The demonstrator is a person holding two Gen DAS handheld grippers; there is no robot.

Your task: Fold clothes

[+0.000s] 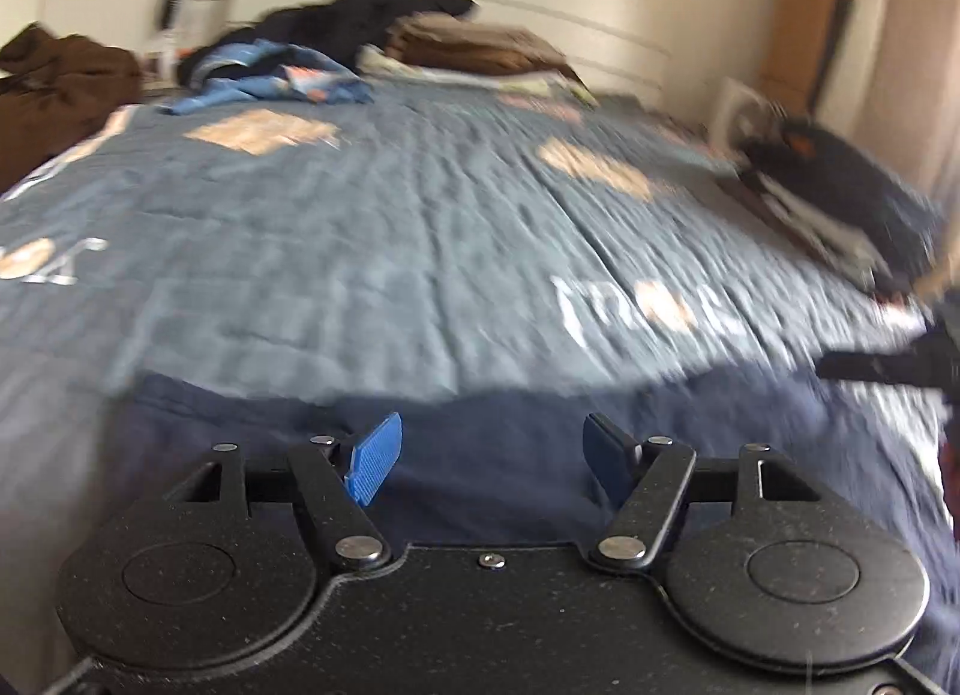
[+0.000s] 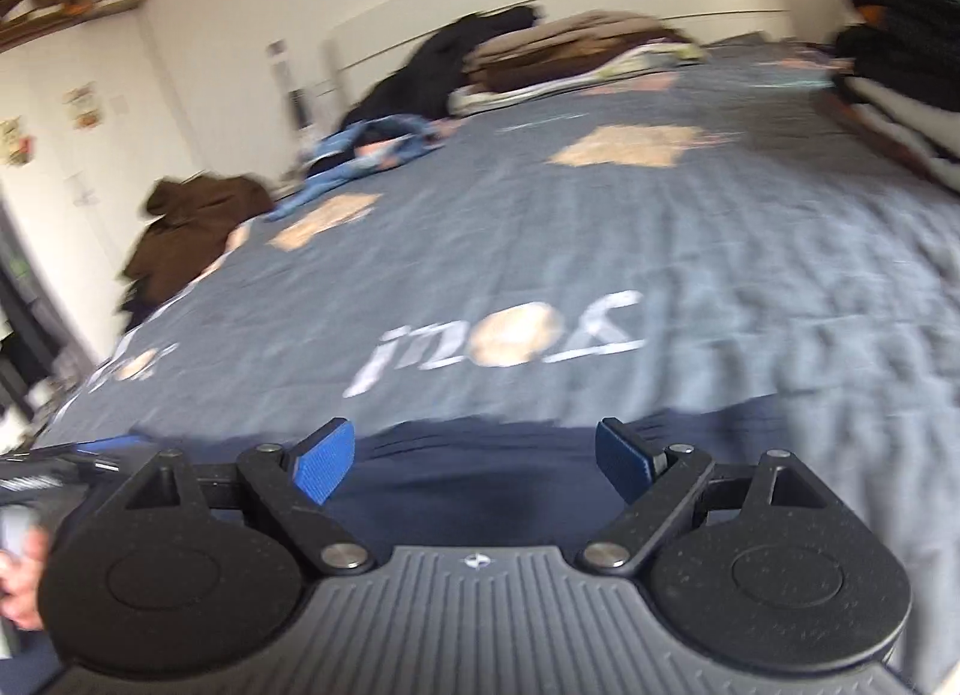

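Navy cotton garment (image 1: 480, 455) looks soft, light; take it at the edge w/ left gripper (image 1: 486, 458) & right gripper (image 2: 474, 458), jaws apart, empty.

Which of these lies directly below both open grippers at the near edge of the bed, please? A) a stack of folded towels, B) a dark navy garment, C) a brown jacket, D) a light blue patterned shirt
B: a dark navy garment spreads over the blue bedspread just beyond the fingertips of the left gripper and the right gripper, with nothing between the fingers of either.
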